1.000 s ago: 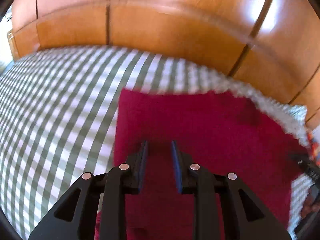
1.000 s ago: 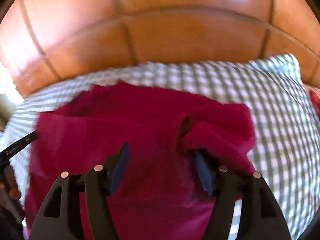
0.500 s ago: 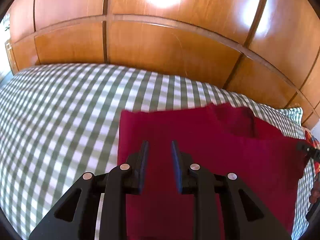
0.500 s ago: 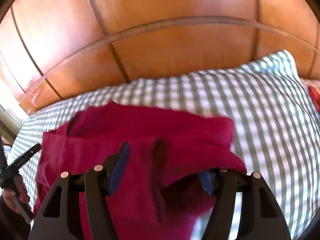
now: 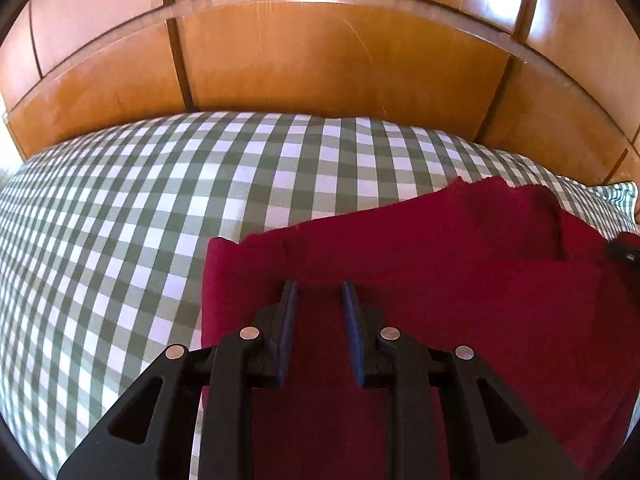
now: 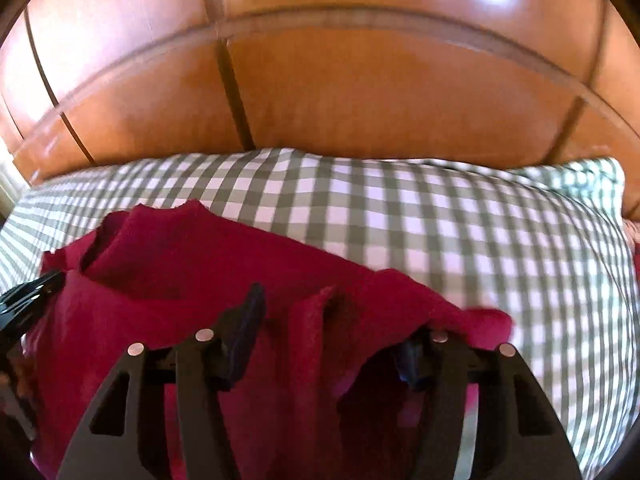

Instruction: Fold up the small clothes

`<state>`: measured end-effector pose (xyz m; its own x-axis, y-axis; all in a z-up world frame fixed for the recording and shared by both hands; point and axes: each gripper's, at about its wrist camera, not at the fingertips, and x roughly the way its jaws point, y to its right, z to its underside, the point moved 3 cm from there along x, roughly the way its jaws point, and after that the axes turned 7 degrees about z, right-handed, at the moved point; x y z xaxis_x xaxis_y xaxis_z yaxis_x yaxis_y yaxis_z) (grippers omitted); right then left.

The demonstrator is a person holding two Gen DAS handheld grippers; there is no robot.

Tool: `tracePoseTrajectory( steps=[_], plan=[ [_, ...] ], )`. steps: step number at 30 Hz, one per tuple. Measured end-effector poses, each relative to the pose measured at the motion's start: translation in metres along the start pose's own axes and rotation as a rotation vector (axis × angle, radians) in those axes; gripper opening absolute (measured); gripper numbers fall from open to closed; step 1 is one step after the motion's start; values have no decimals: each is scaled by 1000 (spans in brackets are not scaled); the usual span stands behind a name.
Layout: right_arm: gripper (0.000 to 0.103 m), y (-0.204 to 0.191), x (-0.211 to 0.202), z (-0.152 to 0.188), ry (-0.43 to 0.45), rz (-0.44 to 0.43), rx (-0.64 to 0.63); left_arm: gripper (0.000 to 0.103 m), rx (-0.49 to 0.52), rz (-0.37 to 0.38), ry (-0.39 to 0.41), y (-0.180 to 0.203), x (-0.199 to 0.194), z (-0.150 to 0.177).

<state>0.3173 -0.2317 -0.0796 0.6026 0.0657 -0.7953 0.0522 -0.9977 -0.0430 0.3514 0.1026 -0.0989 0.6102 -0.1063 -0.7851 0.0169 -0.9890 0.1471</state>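
A dark red garment (image 5: 460,280) lies on the checked bed cover (image 5: 140,220). My left gripper (image 5: 319,286) hangs over its left part near the far edge. A narrow gap shows between its pads, with only flat cloth beneath. In the right wrist view the garment (image 6: 180,292) fills the lower left. An upright fold of it stands between the jaws of my right gripper (image 6: 332,320), which are closing. Cloth drapes over the right finger and hides its tip. Each gripper shows at the edge of the other's view: right gripper (image 5: 622,252), left gripper (image 6: 28,296).
A glossy wooden headboard (image 5: 320,60) rises right behind the bed. The green and white checked cover (image 6: 440,220) stretches far to the left and right of the garment. A matching pillow corner (image 6: 592,184) sits at the far right.
The right gripper has risen and shifted, drawing the garment's right edge up into a fold across its jaws, which have narrowed slightly. The left gripper has slid a little over the cloth, its gap unchanged.
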Motion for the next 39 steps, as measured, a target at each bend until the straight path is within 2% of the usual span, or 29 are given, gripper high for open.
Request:
tracePoseTrajectory(
  steps=[5,7,8,11,12,13,14,15,18,20,22,23,26,28,29,30,31,33,34,36,37,38,39],
  plan=[
    [56,54,-42,44,9,-47,171,22,-33,0,14,0,-9,5],
    [56,77,-49,71,-39,-36,240,22,-31,-10,13,-2,-12,8],
    [54,88,-47,90,-91,-26,267,22,-29,-17,11,-4,-13,10],
    [47,96,-50,114,-118,-16,244,22,-24,-41,20,-2,-22,13],
    [49,99,-55,118,-134,51,231,22,-17,-52,21,-1,-25,13],
    [69,105,-59,120,-142,79,253,22,-15,-58,22,-1,-27,13],
    [72,112,-63,121,-137,55,288,22,-18,-58,20,-1,-28,13],
    [70,123,-71,120,-121,15,343,22,-33,-52,20,-3,-31,14],
    [65,134,-93,109,-50,72,335,22,-67,-23,50,-3,-43,13],
    [47,131,-103,102,-15,72,313,22,-66,5,69,0,-50,12],
    [37,114,-112,95,16,23,240,22,-65,10,82,8,-58,12],
    [33,102,-114,92,26,7,186,22,-59,36,89,13,-62,12],
    [32,70,-108,89,17,-31,115,22,31,179,105,49,-80,18],
    [33,56,-96,85,-3,-89,141,36,158,249,105,88,-90,29],
    [50,49,-89,83,-34,-158,172,42,211,260,110,104,-94,34],
    [60,44,-82,78,-33,-176,185,52,254,277,114,122,-98,40],
    [65,37,-79,74,-5,-157,177,53,266,301,113,131,-100,44],
    [64,29,-71,69,-7,-145,174,53,277,368,85,148,-104,52],
    [63,27,-63,68,-34,-166,185,53,276,388,78,152,-105,54],
    [55,24,-41,68,-92,-128,171,53,261,442,62,163,-107,58],
    [38,22,-34,70,-112,-120,162,53,252,462,56,163,-107,58],
    [7,19,-35,71,-130,-180,178,53,245,480,56,165,-109,58],
    [5,17,-39,71,-127,-213,191,53,252,502,71,166,-115,59]
  ],
)
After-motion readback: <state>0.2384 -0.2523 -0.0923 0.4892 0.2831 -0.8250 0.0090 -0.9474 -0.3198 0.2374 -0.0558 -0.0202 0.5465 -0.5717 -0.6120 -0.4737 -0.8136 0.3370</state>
